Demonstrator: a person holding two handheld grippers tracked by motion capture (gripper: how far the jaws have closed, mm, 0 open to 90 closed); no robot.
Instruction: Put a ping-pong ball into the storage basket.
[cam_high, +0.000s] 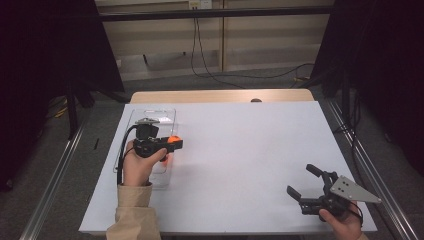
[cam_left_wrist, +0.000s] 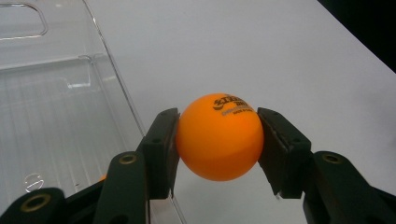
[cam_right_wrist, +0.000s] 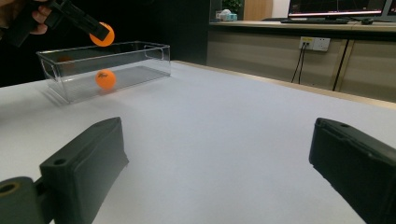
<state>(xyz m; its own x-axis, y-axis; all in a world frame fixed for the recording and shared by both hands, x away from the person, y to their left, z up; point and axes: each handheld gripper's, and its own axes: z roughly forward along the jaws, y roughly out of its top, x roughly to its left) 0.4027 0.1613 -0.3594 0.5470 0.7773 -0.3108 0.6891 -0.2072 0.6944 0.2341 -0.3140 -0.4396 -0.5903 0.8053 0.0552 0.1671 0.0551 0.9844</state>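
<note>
My left gripper (cam_high: 173, 144) is shut on an orange table-tennis ball (cam_high: 174, 140), its pads pressed on both sides of that ball (cam_left_wrist: 219, 137). It holds the ball just above the right long wall of a clear plastic box (cam_high: 150, 111). In the right gripper view the held ball (cam_right_wrist: 102, 34) hangs over the box (cam_right_wrist: 70, 91), and a second orange ball (cam_right_wrist: 105, 79) lies inside on the box floor. My right gripper (cam_high: 300, 179) is near the table's front right corner, open with nothing between its jaws, which point toward the box across the table.
A white sheet (cam_high: 240, 150) covers the tabletop, with bare wood (cam_high: 220, 96) at the far edge. Cables (cam_high: 210, 70) run along the floor behind the table. Dark curtains stand at both sides, and metal rails (cam_high: 55, 170) flank the table.
</note>
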